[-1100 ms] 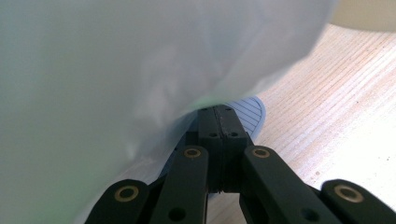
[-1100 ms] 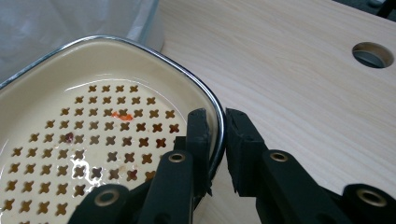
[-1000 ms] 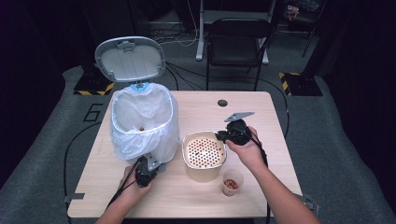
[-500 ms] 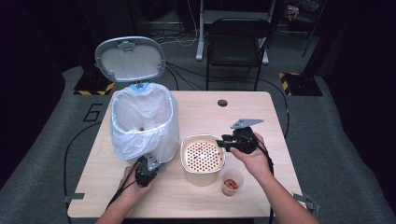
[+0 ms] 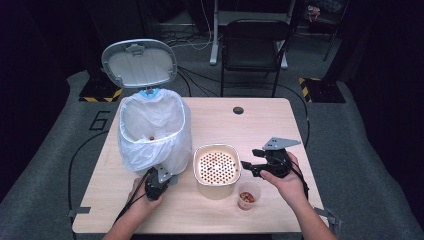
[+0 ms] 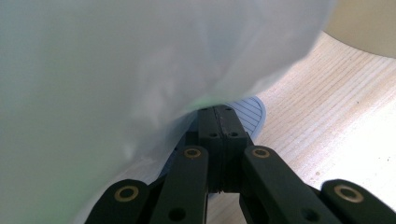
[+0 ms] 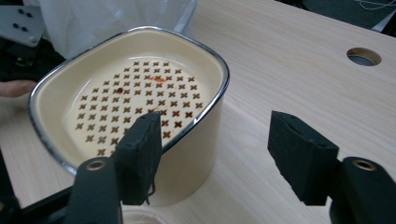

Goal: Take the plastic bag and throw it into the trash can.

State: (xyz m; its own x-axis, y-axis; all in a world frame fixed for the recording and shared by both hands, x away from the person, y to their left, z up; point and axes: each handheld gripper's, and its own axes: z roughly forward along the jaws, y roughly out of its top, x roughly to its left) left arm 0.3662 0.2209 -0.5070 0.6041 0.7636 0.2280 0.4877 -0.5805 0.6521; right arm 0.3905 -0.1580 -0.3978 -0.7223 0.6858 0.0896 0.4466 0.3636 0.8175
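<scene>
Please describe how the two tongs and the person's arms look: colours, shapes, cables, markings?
Both tongs are black. The right tongs carry a grey three-cornered plate on top, with square-ended black pads. The left tongs have black linked fingers with brass-coloured rivets. A thin black cable trails from each along the forearm. Both forearms are bare, no sleeves in view.

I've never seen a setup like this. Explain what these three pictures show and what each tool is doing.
A person works at a wooden table with a hand-held two-jaw tool in each hand. One picture looks down from above; the other two come from cameras riding on the tools. The left gripper is shut, pressing the pedal of a bag-lined bin whose lid stands open. The right gripper is open, holding nothing, beside a cream perforated basket. A small cup of reddish bits stands nearby.
</scene>
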